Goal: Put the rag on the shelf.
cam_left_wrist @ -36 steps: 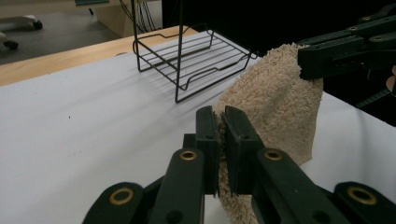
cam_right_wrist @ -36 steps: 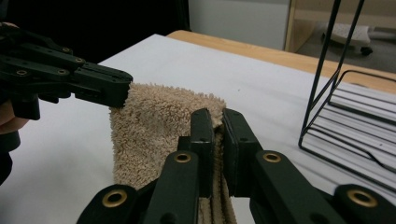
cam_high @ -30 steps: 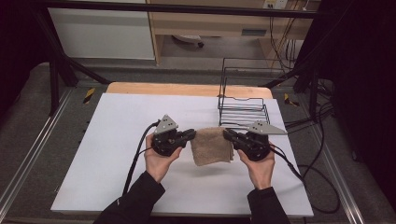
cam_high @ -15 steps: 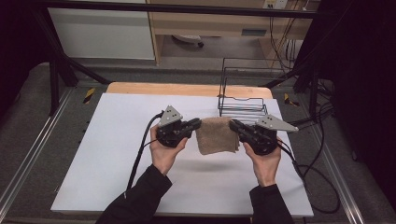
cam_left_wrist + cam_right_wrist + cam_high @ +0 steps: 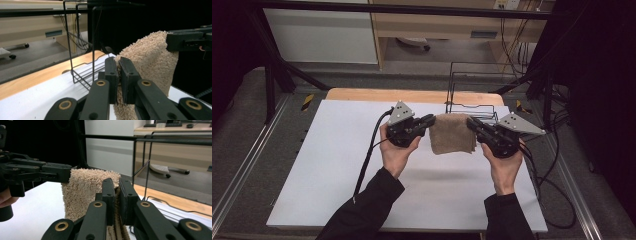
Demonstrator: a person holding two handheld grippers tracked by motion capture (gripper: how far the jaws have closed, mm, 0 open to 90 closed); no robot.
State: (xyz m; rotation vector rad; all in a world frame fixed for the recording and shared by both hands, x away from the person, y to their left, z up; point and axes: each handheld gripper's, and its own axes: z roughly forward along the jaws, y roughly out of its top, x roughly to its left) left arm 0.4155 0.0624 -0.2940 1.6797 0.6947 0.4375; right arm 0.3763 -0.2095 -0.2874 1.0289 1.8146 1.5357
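Towel (image 5: 453, 133) was lifted higher off the desk (image 5: 337, 150) since earlier | left tongs (image 5: 431, 121) clamped on its left corner | right tongs (image 5: 472, 123) clamped on its right corner | wire rack (image 5: 472, 85) behind

Towel (image 5: 453, 134) beige, plain; tools black; rack (image 5: 472, 87) black wire; table (image 5: 337, 165) white, wood edge.

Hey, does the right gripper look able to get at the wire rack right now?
Probably not yet: the right gripper is shut on the towel, though the wire rack stands close behind it.
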